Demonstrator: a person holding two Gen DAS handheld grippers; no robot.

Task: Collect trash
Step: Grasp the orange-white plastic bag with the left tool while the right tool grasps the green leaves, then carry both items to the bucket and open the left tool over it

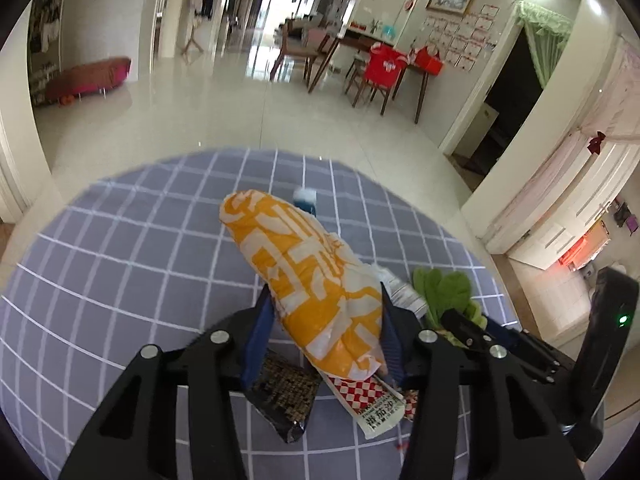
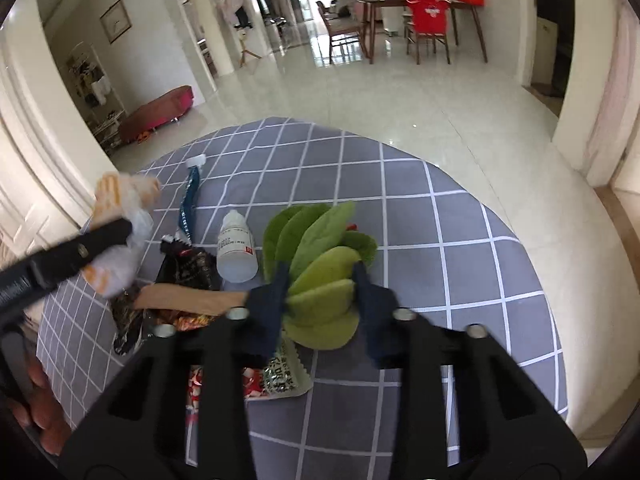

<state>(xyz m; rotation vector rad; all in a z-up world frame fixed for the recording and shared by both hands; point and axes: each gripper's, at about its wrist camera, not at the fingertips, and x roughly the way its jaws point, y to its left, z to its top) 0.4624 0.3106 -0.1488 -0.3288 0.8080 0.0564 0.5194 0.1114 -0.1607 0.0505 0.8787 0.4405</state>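
Nearest to me in the left wrist view, my left gripper is clamped on an orange-and-white plastic bag, its blue pads pressing both sides of the crumpled bundle, which is lifted above the worktop with its grey checked cloth. Under the bag lie a dark foil wrapper and a red-checked sauce packet, side by side and just touching. A small blue-and-white tube lies beyond the bag toward the far edge.

My right gripper is closed on a bunch of green leaves, fingers on either side of the stalk end. Just left of the leaves a small white bottle lies on its side, with a brown paper strip and more wrappers near it. The trash is clustered near the worktop's near edge.
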